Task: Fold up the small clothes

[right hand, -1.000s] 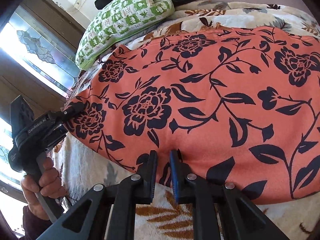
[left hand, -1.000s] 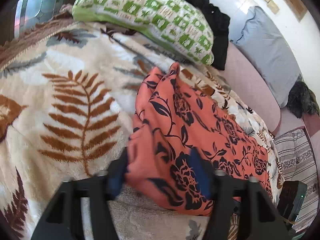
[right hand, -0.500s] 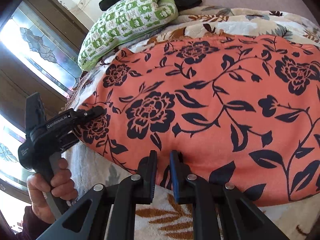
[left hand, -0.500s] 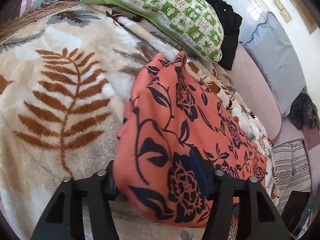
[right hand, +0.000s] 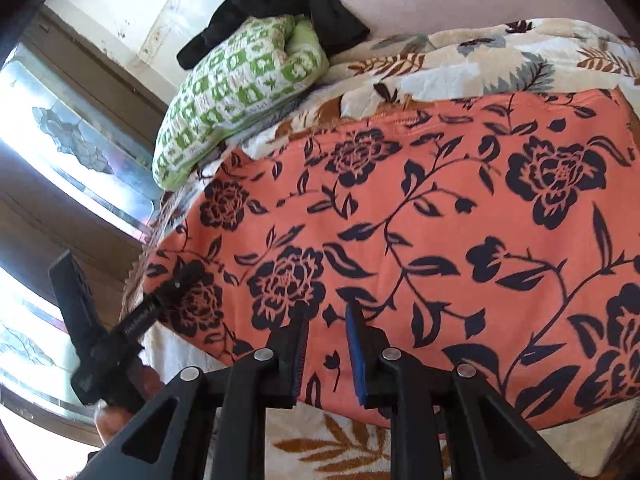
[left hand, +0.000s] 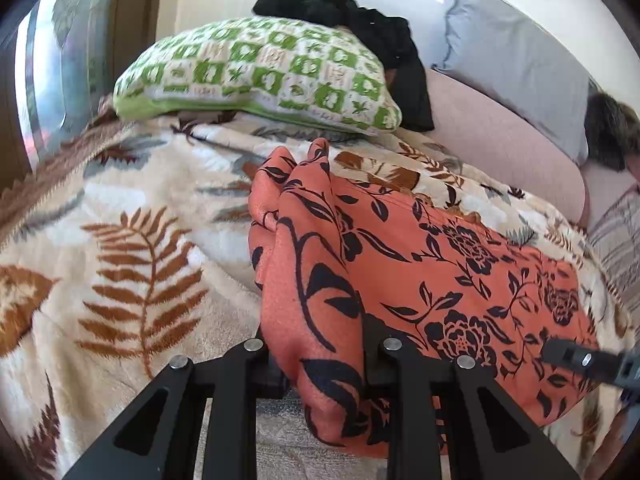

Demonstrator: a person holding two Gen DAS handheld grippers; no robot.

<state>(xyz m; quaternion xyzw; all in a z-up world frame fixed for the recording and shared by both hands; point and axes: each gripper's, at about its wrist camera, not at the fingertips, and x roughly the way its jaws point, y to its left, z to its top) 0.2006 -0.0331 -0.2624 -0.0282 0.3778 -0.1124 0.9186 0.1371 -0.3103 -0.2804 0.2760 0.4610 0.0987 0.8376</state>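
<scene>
An orange garment with black flowers (left hand: 440, 264) lies spread on a leaf-patterned blanket (left hand: 140, 220). My left gripper (left hand: 324, 360) has its jaws closing on the garment's near left corner, which is bunched between the pads and lifted off the blanket. In the right wrist view the garment (right hand: 440, 220) fills the frame, and the left gripper (right hand: 178, 282) bites its left corner. My right gripper (right hand: 328, 352) is at the near hem with its jaws opening. Cloth shows in the gap, and the blue pads stand off it. Its fingertip also appears as the right gripper (left hand: 576, 358) at the garment's right edge.
A green-and-white checked pillow (left hand: 260, 76) lies at the head of the bed with black clothing (left hand: 372, 32) on it. A grey pillow (left hand: 512, 60) leans on the wall. A window (right hand: 60, 140) runs along the left. A hand (right hand: 116, 416) holds the left gripper.
The left jaws have closed on the garment's corner and raised it into a fold. The right jaws, shut on the hem before, have parted.
</scene>
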